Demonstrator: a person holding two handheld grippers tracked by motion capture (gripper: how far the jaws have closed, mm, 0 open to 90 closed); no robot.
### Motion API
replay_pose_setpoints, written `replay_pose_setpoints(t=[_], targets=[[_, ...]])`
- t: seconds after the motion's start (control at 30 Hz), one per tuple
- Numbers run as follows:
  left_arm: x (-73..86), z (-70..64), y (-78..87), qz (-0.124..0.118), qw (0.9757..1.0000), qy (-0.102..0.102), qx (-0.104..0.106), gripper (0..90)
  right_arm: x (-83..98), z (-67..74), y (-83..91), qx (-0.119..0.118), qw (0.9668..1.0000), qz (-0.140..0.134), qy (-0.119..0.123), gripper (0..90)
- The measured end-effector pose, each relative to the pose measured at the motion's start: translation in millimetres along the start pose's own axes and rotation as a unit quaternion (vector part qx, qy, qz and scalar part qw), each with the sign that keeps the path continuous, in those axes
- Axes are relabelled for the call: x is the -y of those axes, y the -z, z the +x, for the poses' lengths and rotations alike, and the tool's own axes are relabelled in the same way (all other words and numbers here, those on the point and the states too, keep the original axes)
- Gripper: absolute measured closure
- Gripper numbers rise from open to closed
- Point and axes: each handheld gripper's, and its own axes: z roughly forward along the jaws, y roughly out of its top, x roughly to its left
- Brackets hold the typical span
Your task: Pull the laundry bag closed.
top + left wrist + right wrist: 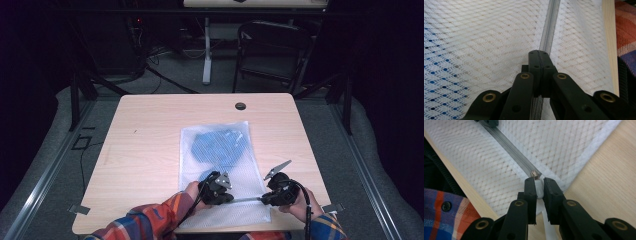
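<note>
A white mesh bag (pixel 235 135) lies flat on the wooden table (pixel 145 150) with a blue garment (pixel 220 147) inside it. A grey zipper (pixel 246 199) runs along the bag's near end. My left gripper (pixel 230 199) is shut on the zipper line (pixel 551 22), its jaws pressed together on the mesh (pixel 486 37). My right gripper (pixel 261 199) sits at the bag's right corner, jaws closed on a white tab (pixel 539 191) just behind the brass zipper slider (pixel 535 174). The two grippers face each other along the zipper.
The table's near edge (pixel 610 45) runs close beside the zipper, with plaid sleeves (pixel 150 220) over it. A round cable hole (pixel 240 106) marks the far side of the table. A dark chair (pixel 272 50) and a desk leg (pixel 206 50) stand beyond.
</note>
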Motion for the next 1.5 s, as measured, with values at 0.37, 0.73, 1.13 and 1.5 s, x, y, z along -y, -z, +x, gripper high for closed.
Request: replay_pose_setpoints(t=[0.37,0.73,1.13,1.5], targets=[[1.0,2.5,0.1,-0.004,0.9999,0.007,0.007,90.0,-1.2,1.3,-0.5,0.019,0.9996,0.015,0.012,81.0],[1.6,1.2,0.0,-0.007,1.0000,0.001,0.003,90.0,-2.4,2.6,-4.9,0.026,0.9996,0.006,-0.005,79.6],[-0.4,2.2,2.8,-0.001,0.9997,0.020,0.011,69.2,-3.4,7.3,-0.5,0.010,0.9999,-0.003,0.004,57.2],[-1.8,3.7,26.4,0.010,0.9992,0.038,-0.001,28.0,-1.2,10.1,19.3,0.034,0.9978,-0.056,-0.006,16.3]])
